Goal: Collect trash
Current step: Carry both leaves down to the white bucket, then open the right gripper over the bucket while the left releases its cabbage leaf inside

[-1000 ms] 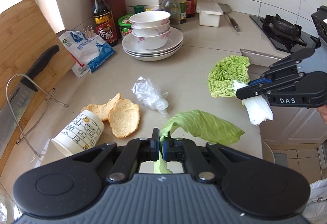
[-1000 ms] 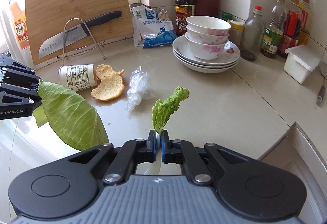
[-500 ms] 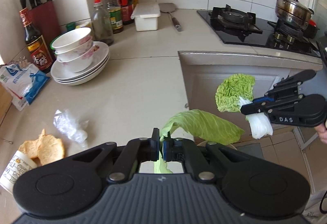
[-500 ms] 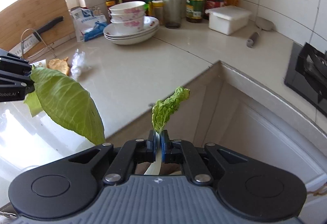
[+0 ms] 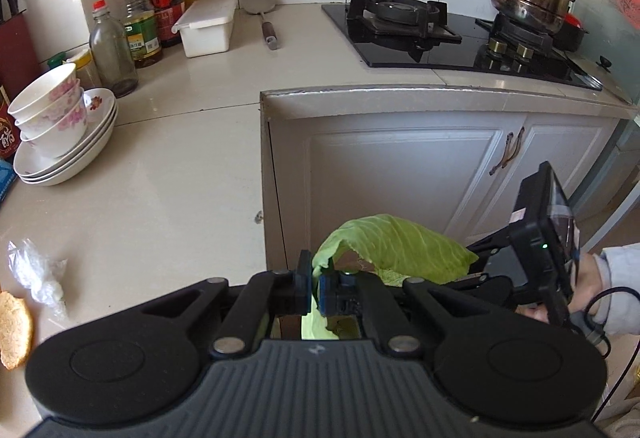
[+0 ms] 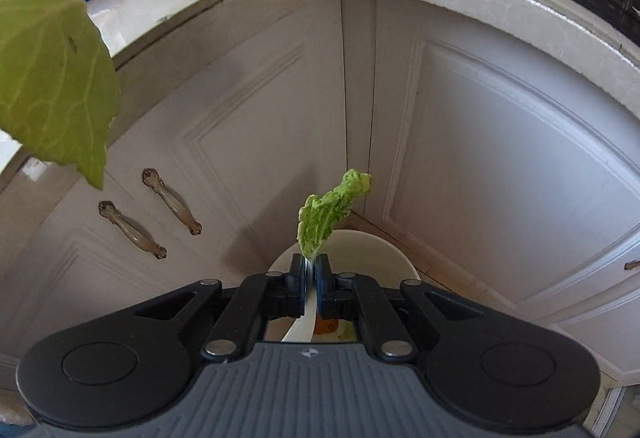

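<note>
Two leaves held: one per hand-held gripper, both clear of the table (image 5: 168, 198).
Left hand-held gripper (image 5: 314, 288): jaws clamped on the stem end of a cabbage leaf (image 5: 400, 250).
Cabbage leaf, left wrist view: broad blade runs from the jaws up and to the right, tip toward the right hand-held gripper (image 5: 480, 270); it hangs beyond the table edge, in front of the cabinet doors (image 5: 400, 166).
Cabbage leaf, right wrist view: fills the upper left corner (image 6: 52, 78), long axis slanting down, pointed tip lowest.
Right hand-held gripper (image 6: 311, 272): closed on the white stalk of a napa cabbage leaf (image 6: 332, 210).
Napa leaf: long axis upright in view, crinkled green tip leaning right, white stalk trailing below the jaws.
Beneath it: white bin (image 6: 360, 250) on the floor in the cabinet corner.
Left on table: crumpled plastic wrap (image 5: 36, 274), fried cracker (image 5: 14, 334).
</note>
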